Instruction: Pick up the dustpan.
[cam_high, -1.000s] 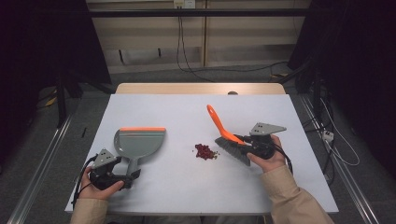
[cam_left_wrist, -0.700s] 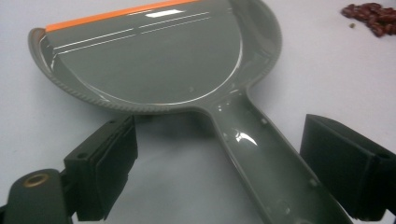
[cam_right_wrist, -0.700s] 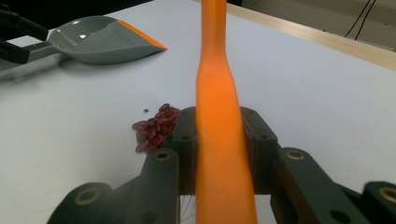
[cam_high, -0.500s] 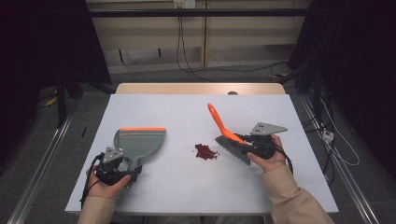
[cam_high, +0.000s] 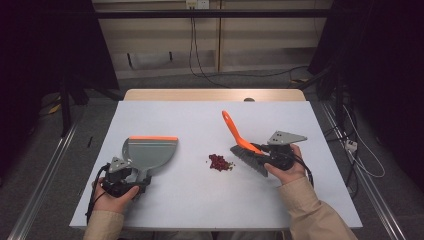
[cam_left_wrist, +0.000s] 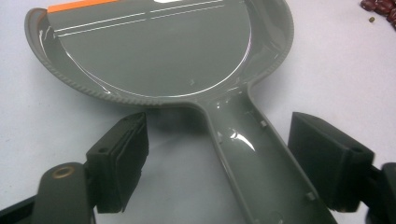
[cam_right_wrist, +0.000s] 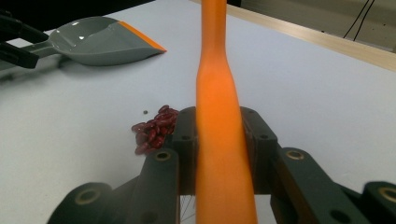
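Left gripper (cam_high: 131, 176) set astride the dustpan (cam_high: 149, 154) handle, jaws just closing in, pads not yet touching; handle lying between them, gap on either side. Handle's long axis running straight ahead of the gripper, pan beyond, orange lip at the far end. Right gripper (cam_high: 264, 156) clamped shut on the orange-handled brush (cam_high: 243, 145), handle rising away from the jaws, bristles just beside the beans (cam_high: 220, 162). Beans (cam_right_wrist: 154, 128) lying just ahead and left of the right gripper, well apart from the dustpan (cam_right_wrist: 100, 42). Judged next: finish closing on the handle, squarely across it.
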